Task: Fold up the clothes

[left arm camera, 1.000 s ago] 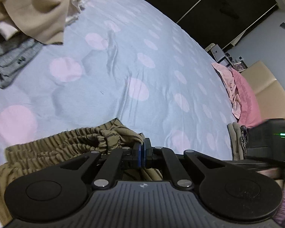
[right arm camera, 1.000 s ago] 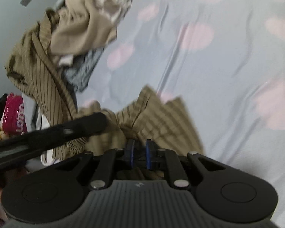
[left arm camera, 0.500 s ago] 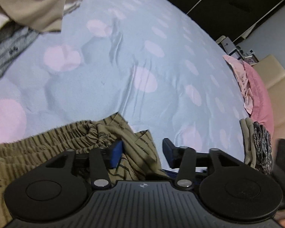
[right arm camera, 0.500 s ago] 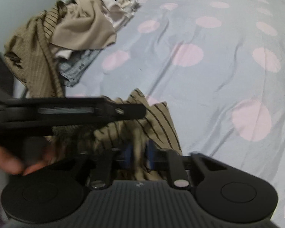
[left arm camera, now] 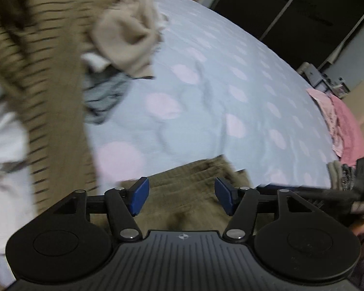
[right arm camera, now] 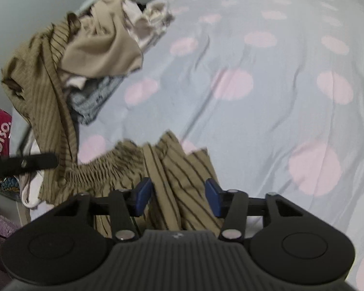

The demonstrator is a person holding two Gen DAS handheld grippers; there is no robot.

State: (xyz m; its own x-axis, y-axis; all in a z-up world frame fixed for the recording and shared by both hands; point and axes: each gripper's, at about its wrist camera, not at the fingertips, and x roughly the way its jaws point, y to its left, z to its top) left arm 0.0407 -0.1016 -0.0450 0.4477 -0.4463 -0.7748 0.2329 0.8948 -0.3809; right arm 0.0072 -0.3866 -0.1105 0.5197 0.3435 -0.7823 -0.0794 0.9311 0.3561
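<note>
The olive-brown dark-striped garment (right arm camera: 182, 179) lies crumpled at the near edge of the bed, low centre in both wrist views, its gathered band running leftward. The right gripper (right arm camera: 179, 195) and left gripper (left arm camera: 180, 195) both hover over it, jaws wide apart and empty. Beyond spreads the pale blue pink-dotted bedsheet (right arm camera: 267, 111), with a heap of beige and grey unfolded clothes (right arm camera: 102, 55) upper left.

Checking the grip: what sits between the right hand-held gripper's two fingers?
Right wrist view: the striped brown garment lies between the open fingers of the right hand-held gripper; they are not clamped on it.
</note>
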